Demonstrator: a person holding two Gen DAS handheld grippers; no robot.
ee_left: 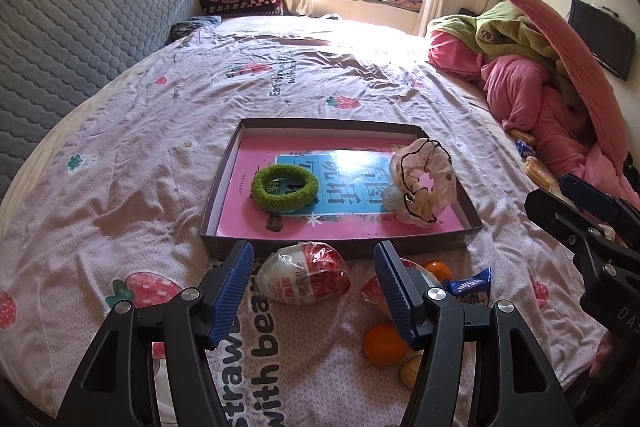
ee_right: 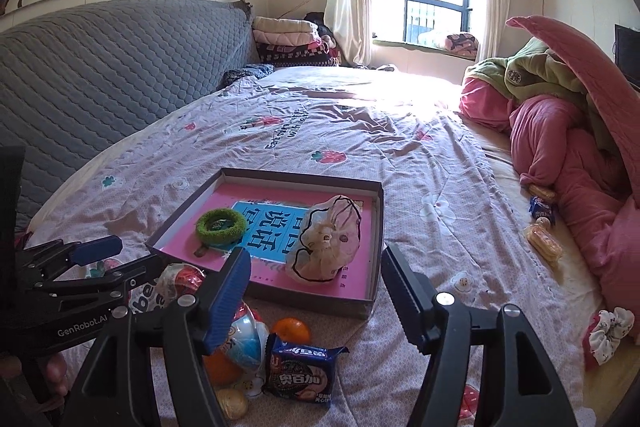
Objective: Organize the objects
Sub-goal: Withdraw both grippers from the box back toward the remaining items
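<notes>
Nearest, the left claw (ee_left: pixel 314 291) hangs over the bed (ee_left: pixel 120 155) with its blue pads spread wide and nothing pinched; a red-and-white wrapped egg (ee_left: pixel 305 277) lies on the sheet between and just beyond its tips. The right claw (ee_right: pixel 316 293) is also wide and empty, over bare sheet at the near corner of the tray.

Just below the claws sits a loose cluster of snacks: two oranges (ee_left: pixel 384 345) (ee_right: pixel 291 331), a blue-and-white wrapped egg (ee_right: pixel 244 341), a dark blue biscuit packet (ee_right: pixel 302 371) lying flat with its long side running left to right, and a small golden wrapped sweet (ee_right: pixel 232 403).

Beyond them lies a shallow cardboard tray (ee_left: pixel 224 171), its long side across the view, with a pink book flat on its floor. In it are two hair ties: a green ring (ee_left: pixel 285 191) lying flat at the left, and a pale frilly scrunchie (ee_left: pixel 422 183) leaning against the right wall.

A third scrunchie (ee_right: pixel 608 333), floral with red, lies at the bed's right edge. Farther right, more snack packets (ee_right: pixel 542 209) lie beside a heap of pink and green blankets (ee_right: pixel 560 131).
</notes>
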